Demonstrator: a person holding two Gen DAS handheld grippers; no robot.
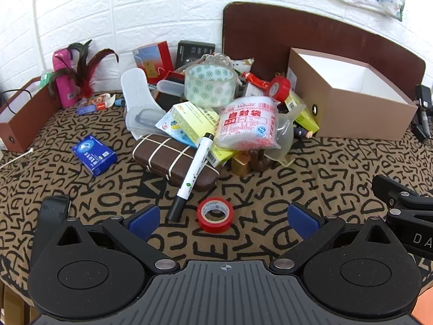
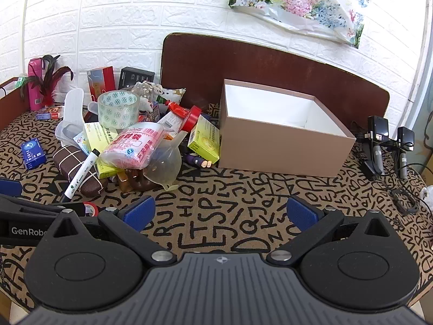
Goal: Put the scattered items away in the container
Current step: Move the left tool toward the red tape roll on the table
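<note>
An empty tan box (image 1: 349, 103) (image 2: 281, 146) with a white inside stands at the right, by a heap of items. The heap holds a big clear tape roll (image 1: 209, 84) (image 2: 118, 109), a red-printed bag (image 1: 247, 123) (image 2: 130, 146), yellow boxes (image 1: 194, 124) (image 2: 204, 139), a brown checked case (image 1: 173, 159) (image 2: 77, 166) and a marker (image 1: 193, 170) (image 2: 81, 173). A small red tape roll (image 1: 215, 214) lies just ahead of my left gripper (image 1: 223, 219), which is open and empty. My right gripper (image 2: 220, 214) is open over bare cloth, nearer the box.
A blue packet (image 1: 94, 154) (image 2: 33, 153) lies apart at the left. A pink bottle (image 1: 63, 81) and feathers stand at the back left beside a brown tray (image 1: 19, 119). Black devices and cables (image 2: 384, 146) sit right of the box. A dark board (image 2: 270, 67) leans on the wall.
</note>
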